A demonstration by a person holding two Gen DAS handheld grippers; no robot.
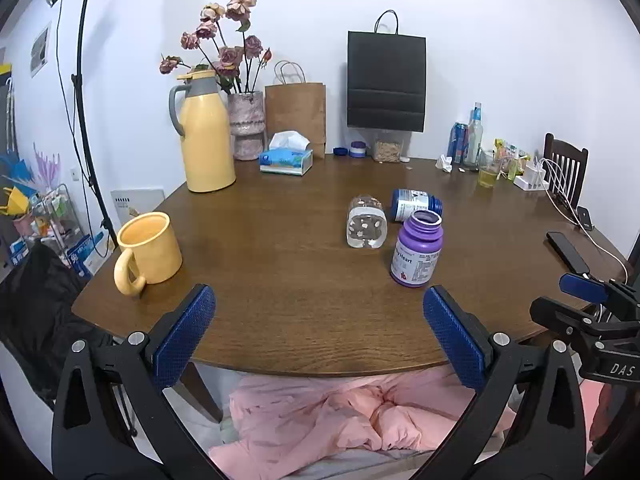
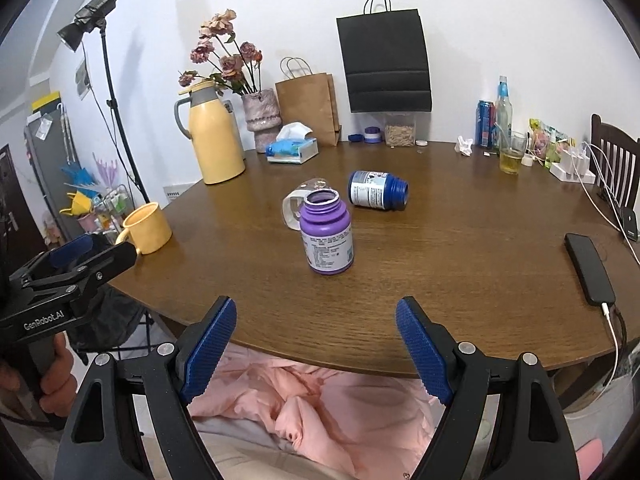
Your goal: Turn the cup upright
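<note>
Nearest, left claw and right claw, both spread wide, gripping nothing, poised over the near edge of a brown desk. Beyond, at the left edge, yellow cup upright, mouth up. Mid-desk, purple bottle standing, beside a clear jar and blue bottle lying sideways.

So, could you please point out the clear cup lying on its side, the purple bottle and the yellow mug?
clear cup (image 1: 366, 227), left wrist view, on its side wall.
purple bottle (image 2: 327, 236), right wrist view, on its label.
yellow mug (image 1: 154, 252), left wrist view, on its outer wall.
</note>
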